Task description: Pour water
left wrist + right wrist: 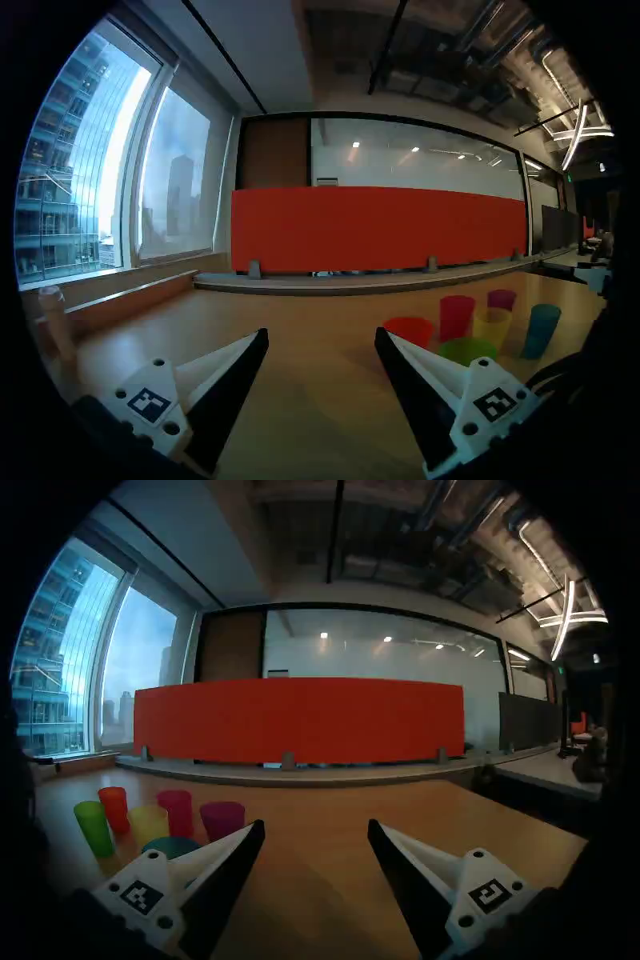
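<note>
While hovering over the wooden table (320, 424), gripping nothing with the left gripper (322, 336) or right gripper (316, 828), both spread wide. Coloured cups (490, 324) clustered rightward in the left gripper view, leftward in the right; teal cup (172, 846) half hidden behind the right gripper; contents unreadable.

In my left gripper view, the cups (457, 316) stand grouped on the table (240, 312) at 2 o'clock; in my right gripper view, at 10 o'clock. Behind the table, at 12 o'clock, stands the partition (376, 228); windows (168, 192) lie at 10 o'clock.
</note>
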Demonstrator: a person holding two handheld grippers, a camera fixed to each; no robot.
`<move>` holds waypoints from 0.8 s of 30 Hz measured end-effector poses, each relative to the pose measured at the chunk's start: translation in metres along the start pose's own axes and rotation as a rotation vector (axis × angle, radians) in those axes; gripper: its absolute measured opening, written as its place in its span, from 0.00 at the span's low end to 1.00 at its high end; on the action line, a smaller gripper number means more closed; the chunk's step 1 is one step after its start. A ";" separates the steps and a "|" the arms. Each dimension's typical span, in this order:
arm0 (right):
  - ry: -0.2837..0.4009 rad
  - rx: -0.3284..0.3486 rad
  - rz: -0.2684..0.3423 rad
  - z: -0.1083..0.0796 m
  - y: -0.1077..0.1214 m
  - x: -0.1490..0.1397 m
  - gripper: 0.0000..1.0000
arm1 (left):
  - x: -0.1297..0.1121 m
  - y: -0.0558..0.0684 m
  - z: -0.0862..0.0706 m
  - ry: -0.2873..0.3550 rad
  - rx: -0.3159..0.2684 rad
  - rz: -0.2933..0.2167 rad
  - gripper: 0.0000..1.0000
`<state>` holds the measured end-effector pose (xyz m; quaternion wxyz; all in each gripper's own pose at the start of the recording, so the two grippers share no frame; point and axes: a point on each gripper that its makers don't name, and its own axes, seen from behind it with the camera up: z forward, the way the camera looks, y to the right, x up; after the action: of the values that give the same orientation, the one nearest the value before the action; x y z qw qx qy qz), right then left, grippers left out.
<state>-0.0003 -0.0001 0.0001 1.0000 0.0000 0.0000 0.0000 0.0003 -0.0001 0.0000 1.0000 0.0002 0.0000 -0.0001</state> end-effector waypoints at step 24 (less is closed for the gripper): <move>-0.013 0.083 -0.057 0.011 -0.031 0.060 1.00 | 0.049 0.006 0.005 -0.039 -0.033 -0.022 0.99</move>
<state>0.0599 -0.0311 0.0109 0.9987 0.0416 -0.0064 -0.0283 0.0489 0.0057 0.0054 0.9996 -0.0161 -0.0194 -0.0111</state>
